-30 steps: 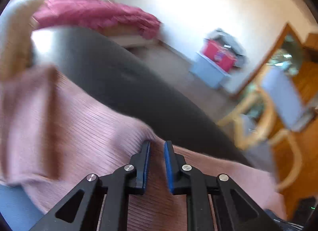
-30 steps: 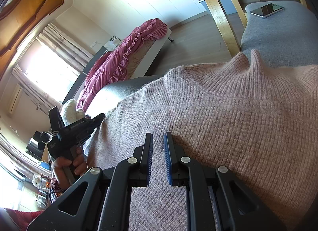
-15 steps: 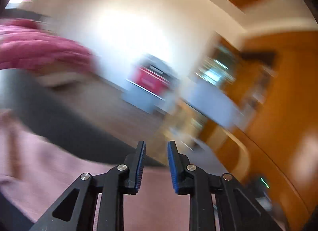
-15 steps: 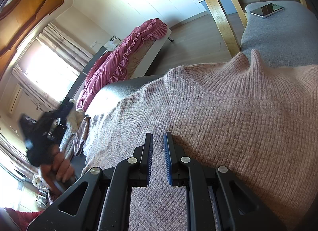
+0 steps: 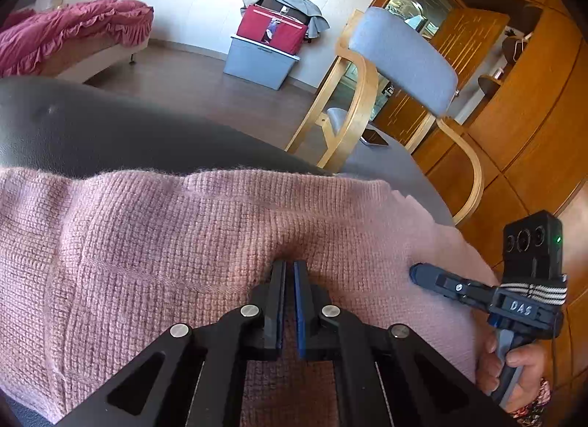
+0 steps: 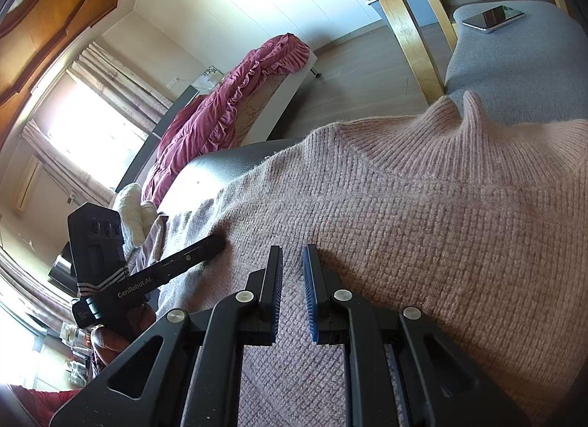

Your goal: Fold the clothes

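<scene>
**Inspector:** Jaws first. Left gripper (image 5: pixel 289 272): pads nearly pressed together, only a thin slit between them, tips resting on the pink sweater (image 5: pixel 154 243). A small dimple in the knit sits right at the tips; whether any yarn is caught in the slit, I cannot tell. Right gripper (image 6: pixel 293 261): jaws slightly spread, a clear gap, nothing between them, tips low over the same knit.

**Assistant:** Location of the garment?

**Inspector:** Spread over a dark padded surface (image 5: pixel 92 125), ribbed collar (image 6: pixel 466 125) toward the grey chair seat (image 6: pixel 514 52). One fold already lies across the body on the left side.

**Assistant:** Risks from here?

**Inspector:** Three, in my judgement. First, a shallow pinch: the knit is loose and thick, so a near-closed jaw may grab one layer or a single loop, and lifting would then drag the folded layer out of line or snag a thread. Second, the two grippers sit near one another; a crossing move could knock them together. Third, cloth near the rounded edge of the surface may slide off if tugged toward the chair.

**Assistant:** Surroundings?

**Inspector:** Phone (image 6: pixel 492 18) on the chair seat, well apart from the sweater. Bed with red cover (image 5: pixel 66 33) beyond. No concern.
</scene>
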A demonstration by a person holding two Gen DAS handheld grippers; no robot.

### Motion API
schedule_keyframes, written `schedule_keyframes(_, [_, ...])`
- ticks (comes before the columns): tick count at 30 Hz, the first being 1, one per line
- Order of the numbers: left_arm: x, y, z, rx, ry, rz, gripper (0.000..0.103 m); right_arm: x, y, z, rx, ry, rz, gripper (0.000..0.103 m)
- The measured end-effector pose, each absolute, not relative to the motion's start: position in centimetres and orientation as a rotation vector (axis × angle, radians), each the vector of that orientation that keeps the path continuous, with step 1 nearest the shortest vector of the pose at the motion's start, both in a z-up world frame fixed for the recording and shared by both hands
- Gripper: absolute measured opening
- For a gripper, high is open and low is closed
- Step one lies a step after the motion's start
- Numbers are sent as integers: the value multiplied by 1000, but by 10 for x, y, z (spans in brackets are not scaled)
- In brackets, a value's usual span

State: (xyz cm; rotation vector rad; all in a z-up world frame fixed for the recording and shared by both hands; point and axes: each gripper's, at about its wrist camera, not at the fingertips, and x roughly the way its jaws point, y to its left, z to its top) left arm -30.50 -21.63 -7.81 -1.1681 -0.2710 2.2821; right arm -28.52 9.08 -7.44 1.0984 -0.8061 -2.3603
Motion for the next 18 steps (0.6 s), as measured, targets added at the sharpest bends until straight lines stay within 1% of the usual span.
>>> schedule_keyframes(3, [-316, -219, -79, -1168, -283, 2270, 3, -281, 97, -68, 1069, -817, -2416, 13])
schedule_keyframes(6, [-323, -228, -83, -1176, -356, 2224, 3, -265, 118, -53, 1010, -817, -2589, 14])
schedule_keyframes(10, [-324, -230, -84, -1176, -363, 2217, 3, -235, 157, -48, 1096, -830, -2775, 15])
schedule_keyframes(13, [-323, -226, -83, -1175, -359, 2220, 3, -205, 203, -63, 1153, -971, -2826, 18])
schedule_keyframes(15, [-323, -224, -83, -1174, -360, 2219, 3, -192, 230, -74, 1054, -1182, -2736, 17])
schedule_keyframes(16, [-324, -224, -84, -1174, -361, 2219, 3, -189, 237, -76, 1032, -1218, -2734, 13])
schedule_keyframes(18, [-328, -223, -84, -1175, -364, 2217, 3, -183, 246, -76, 1018, -1235, -2772, 13])
